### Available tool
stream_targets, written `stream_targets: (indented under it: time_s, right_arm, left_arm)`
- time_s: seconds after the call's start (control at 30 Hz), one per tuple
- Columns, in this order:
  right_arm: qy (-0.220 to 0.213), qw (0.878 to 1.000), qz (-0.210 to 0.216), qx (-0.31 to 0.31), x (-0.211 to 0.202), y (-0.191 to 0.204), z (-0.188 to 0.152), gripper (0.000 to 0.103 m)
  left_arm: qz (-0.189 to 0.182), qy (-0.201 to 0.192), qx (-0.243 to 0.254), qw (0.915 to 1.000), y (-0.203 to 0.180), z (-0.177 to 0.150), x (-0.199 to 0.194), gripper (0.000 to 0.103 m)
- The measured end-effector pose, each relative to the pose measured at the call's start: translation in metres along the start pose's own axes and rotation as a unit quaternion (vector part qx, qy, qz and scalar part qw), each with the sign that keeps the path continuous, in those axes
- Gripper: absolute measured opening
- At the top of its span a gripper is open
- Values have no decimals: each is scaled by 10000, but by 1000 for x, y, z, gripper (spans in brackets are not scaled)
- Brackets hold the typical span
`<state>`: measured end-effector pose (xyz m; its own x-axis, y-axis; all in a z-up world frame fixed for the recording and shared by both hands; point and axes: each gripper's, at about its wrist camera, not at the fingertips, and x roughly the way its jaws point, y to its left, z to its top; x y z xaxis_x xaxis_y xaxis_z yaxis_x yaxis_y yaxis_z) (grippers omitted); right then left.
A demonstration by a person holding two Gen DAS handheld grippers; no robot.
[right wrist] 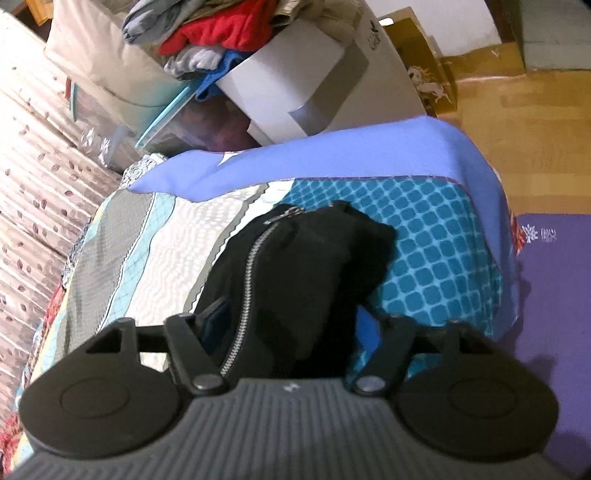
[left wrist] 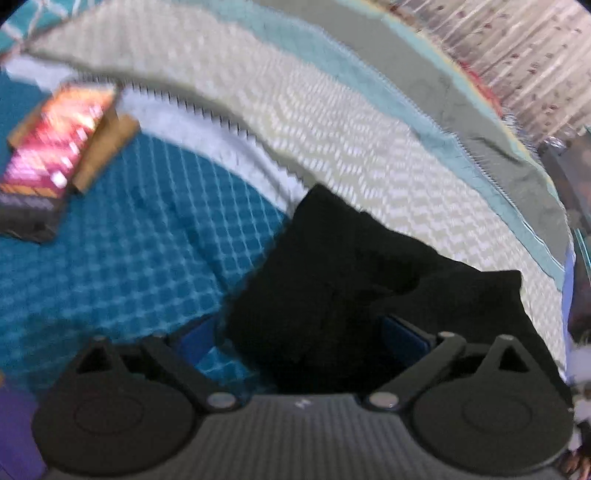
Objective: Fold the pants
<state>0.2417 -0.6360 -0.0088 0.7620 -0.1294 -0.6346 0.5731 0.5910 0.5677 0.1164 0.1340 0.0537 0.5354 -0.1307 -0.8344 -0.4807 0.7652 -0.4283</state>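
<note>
The black pants [left wrist: 332, 280] hang bunched over the patterned bedspread [left wrist: 129, 240]. In the left wrist view my left gripper [left wrist: 299, 332] has black cloth filling the space between its blue pads, shut on the pants. In the right wrist view my right gripper [right wrist: 291, 321] is shut on the pants [right wrist: 306, 266] too, near the silver zipper [right wrist: 247, 288] that runs up between the fingers. The fingertips of both grippers are hidden by the cloth. The left view is blurred.
A book with a pink and orange cover [left wrist: 55, 147] lies on the bed at the left. A white box [right wrist: 306, 85] with a pile of clothes [right wrist: 221, 33] stands beyond the bed end. A purple mat [right wrist: 554, 295] lies on the wooden floor [right wrist: 517, 129].
</note>
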Motion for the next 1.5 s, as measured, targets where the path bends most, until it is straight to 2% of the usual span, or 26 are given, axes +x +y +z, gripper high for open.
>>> stream_targets:
  time_s: [0.03, 0.07, 0.13, 0.2, 0.3, 0.37, 0.4, 0.43, 0.5, 0.53, 0.6, 0.67, 0.73, 0.8, 0.9, 0.97, 1.0, 1.03, 1.1, 1.13, 1.17, 1.23, 1.27, 1.33, 1.4, 1.5]
  right_arm:
    - [150, 9996, -71, -243, 3, 3, 0, 11]
    - [131, 9994, -140, -303, 2, 4, -1, 11]
    - [-343, 9990, -138, -244, -15, 4, 5, 10]
    - [-761, 9969, -174, 48, -26, 1, 12, 10]
    - [-606, 9920, -1106, -56, -8, 3, 10, 13]
    - [-578, 9825, -1721, -422, 1, 9, 0, 38]
    - [-736, 9763, -1960, -552, -2, 12, -5, 62]
    - [-940, 9711, -2097, -651, -9, 13, -9, 71]
    - [-1231, 9659, -2196, -612, -26, 11, -12, 71]
    - [-1395, 9652, -2154, -503, -36, 12, -13, 70]
    - [-1552, 9728, -1569, -701, -49, 31, -16, 70]
    - [-1187, 9790, -692, -1507, -49, 71, -26, 70]
    - [-561, 9709, 360, -2301, -42, 121, -45, 71]
    - [373, 9405, 1389, -3079, -25, 178, -77, 80]
    - [1370, 8776, 2197, -4034, 4, 251, -141, 83]
    - [1796, 8349, 2363, -4635, 27, 291, -189, 84]
    - [1999, 8166, 2328, -4889, 41, 307, -212, 84]
    - [2154, 8049, 2254, -5048, 53, 317, -228, 84]
    - [2434, 7815, 1989, -5389, 77, 330, -259, 81]
    - [2611, 7729, 1883, -5468, 84, 330, -270, 51]
    - [2775, 7648, 1897, -5496, 84, 330, -278, 35]
    - [2443, 7543, 2179, -5691, 65, 330, -281, 16]
    - [2293, 7589, 2252, -5664, 53, 329, -280, 16]
    - [1986, 7801, 2370, -5439, 42, 339, -268, 14]
    - [1756, 7985, 2625, -5125, 35, 355, -259, 7]
    - [1491, 8107, 2562, -5049, 47, 385, -265, 6]
  left_arm:
    - [-10, 47, -30, 10000, -1, 0, 8, 88]
    - [65, 71, 11, 10000, -5, -1, 14, 79]
    - [434, -51, 376, 9983, -18, -6, 16, 50]
    - [466, -147, 579, 9971, -24, -11, 9, 44]
    - [617, -243, 1040, 9924, -37, -27, -2, 48]
    - [728, -319, 1300, 9883, -39, -35, -10, 58]
    - [696, -344, 1302, 9884, -36, -35, -17, 65]
    - [669, -423, 1264, 9888, -32, -33, -26, 73]
    - [655, -712, 1197, 9881, -22, -24, -41, 88]
    - [697, -884, 1183, 9866, -18, -17, -47, 95]
    - [817, -1076, 1196, 9836, -15, -1, -49, 100]
    - [710, -1096, 1281, 9831, -19, 20, -37, 103]
    - [558, -1016, 1452, 9826, -26, 36, -18, 103]
    - [428, -858, 1600, 9824, -37, 48, 7, 103]
    - [185, -487, 1905, 9803, -54, 52, 42, 103]
    - [95, -268, 2081, 9777, -64, 46, 60, 100]
    - [146, -238, 2169, 9758, -69, 39, 66, 87]
    - [276, -284, 2271, 9731, -73, 32, 67, 67]
    - [487, -504, 2435, 9674, -81, 22, 64, 57]
    - [518, -599, 2455, 9662, -83, 19, 59, 49]
    - [528, -713, 2448, 9655, -83, 16, 51, 49]
    - [600, -1083, 2413, 9625, -84, 12, 31, 47]
    - [648, -1292, 2384, 9604, -85, 9, 22, 47]
    - [655, -1652, 2225, 9586, -86, 9, 6, 48]
    - [654, -1949, 1980, 9584, -86, 15, -7, 48]
    - [879, -1965, 1749, 9608, -86, 37, -1, 48]
